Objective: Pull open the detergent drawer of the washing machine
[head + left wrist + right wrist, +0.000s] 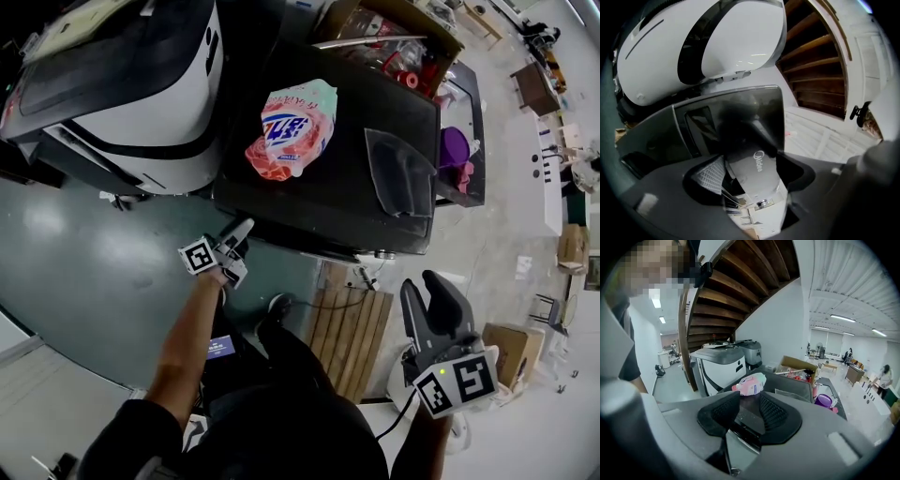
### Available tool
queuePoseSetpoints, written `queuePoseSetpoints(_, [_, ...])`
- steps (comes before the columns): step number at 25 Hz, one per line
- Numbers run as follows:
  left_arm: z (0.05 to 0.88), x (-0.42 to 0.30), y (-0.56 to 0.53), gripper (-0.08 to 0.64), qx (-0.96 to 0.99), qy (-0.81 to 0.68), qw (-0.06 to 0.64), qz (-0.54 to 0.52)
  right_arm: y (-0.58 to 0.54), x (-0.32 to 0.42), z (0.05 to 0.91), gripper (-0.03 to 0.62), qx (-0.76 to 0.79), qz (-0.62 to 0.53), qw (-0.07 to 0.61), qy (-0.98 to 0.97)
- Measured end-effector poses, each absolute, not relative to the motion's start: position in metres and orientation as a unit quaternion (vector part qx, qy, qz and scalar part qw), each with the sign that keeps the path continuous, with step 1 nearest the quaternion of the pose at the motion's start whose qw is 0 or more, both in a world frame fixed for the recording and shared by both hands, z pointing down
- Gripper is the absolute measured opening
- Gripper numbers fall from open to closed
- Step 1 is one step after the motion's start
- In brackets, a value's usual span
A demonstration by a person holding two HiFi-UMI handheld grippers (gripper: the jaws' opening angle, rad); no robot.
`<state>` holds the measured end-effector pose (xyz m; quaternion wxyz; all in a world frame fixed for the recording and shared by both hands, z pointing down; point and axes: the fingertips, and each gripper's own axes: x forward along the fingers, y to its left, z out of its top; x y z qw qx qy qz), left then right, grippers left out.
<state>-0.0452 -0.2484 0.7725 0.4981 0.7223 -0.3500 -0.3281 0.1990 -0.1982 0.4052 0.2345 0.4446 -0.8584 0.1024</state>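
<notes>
The washing machine [328,178] has a dark top on which a pink and white detergent bag [292,128] lies. My left gripper [234,251] is at the machine's front left corner, level with its upper front. In the left gripper view the left gripper [750,165] is open, its jaws standing apart on either side of a pale front panel [757,180] with a brand mark, and the pads are not pressing on it. Lower right, off the machine, my right gripper [433,302] is open and holds nothing. In its own view the right gripper [749,414] faces the machine's top [787,385].
A large white and black appliance [141,84] stands left of the washing machine. A cardboard box [394,37] of items sits behind it, and a grey lid [398,169] lies on its top. A wooden pallet [352,328] is on the floor in front. A wooden staircase [815,56] rises overhead.
</notes>
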Motion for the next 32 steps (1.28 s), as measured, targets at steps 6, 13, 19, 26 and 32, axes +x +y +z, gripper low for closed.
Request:
queuePoseSetpoints(6, [0.768, -0.047, -0.256, 0.403, 0.705, -0.283, 0.491, -0.427, -0.193, 0.201, 0.427, 0.129, 0.440, 0.119, 0.257, -0.852])
queuePoseSetpoints(13, [0.765, -0.052, -0.247, 0.400, 0.664, -0.301, 0.491, -0.476, -0.189, 0.211, 0.445, 0.129, 0.449, 0.138, 0.270, -0.840])
queuePoseSetpoints(19, [0.764, -0.054, -0.189, 0.377, 0.646, -0.304, 0.498, -0.493, -0.197, 0.219, 0.450, 0.129, 0.462, 0.151, 0.260, -0.834])
queuePoseSetpoints(26, [0.769, -0.058, -0.177, 0.362, 0.607, -0.303, 0.532, -0.506, -0.204, 0.201, 0.446, 0.129, 0.455, 0.156, 0.246, -0.842])
queuePoseSetpoints(32, [0.709, -0.090, -0.151, 0.193, 0.641, -0.247, 0.471, -0.554, -0.206, 0.199, 0.449, 0.129, 0.460, 0.164, 0.242, -0.838])
